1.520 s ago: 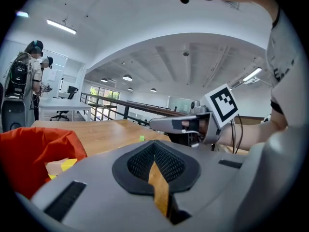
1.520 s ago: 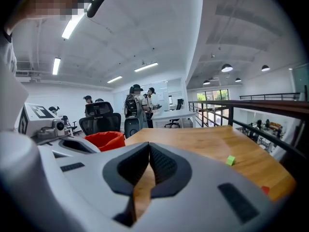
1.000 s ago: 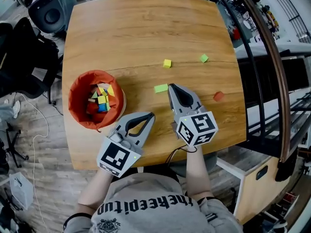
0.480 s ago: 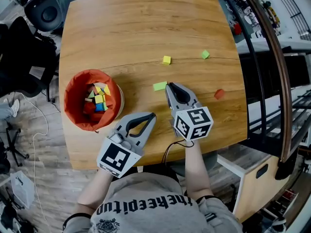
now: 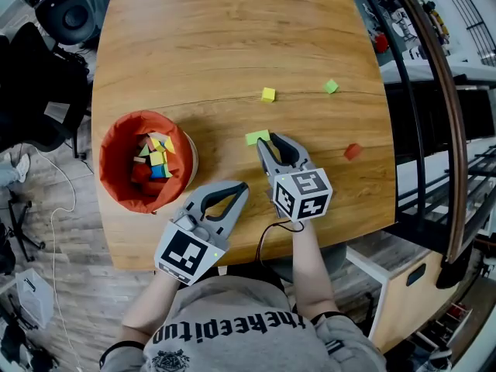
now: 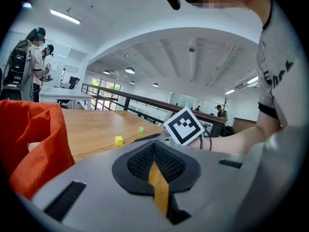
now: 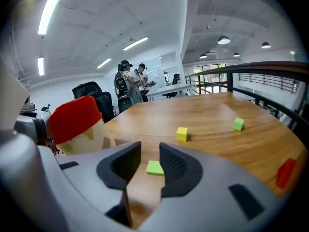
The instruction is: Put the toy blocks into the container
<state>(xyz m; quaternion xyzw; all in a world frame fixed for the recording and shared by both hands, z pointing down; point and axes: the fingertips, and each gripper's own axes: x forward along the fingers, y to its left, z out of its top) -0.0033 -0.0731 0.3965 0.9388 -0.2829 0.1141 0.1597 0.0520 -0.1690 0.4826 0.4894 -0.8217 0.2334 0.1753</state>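
**Right tongs (image 5: 268, 141) being opened just behind the flat lime-green block (image 5: 256, 137)**
Several blocks are sitting in the orange fabric container (image 5: 124, 127); four are waiting on the wooden surface (image 5: 217, 45); left tongs (image 5: 243, 184) being held closed, empty.

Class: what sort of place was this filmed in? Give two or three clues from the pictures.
Probably an open-plan office or lab: office chairs stand in the background, strip lights hang from a high ceiling, and a railing runs beside the wooden table.
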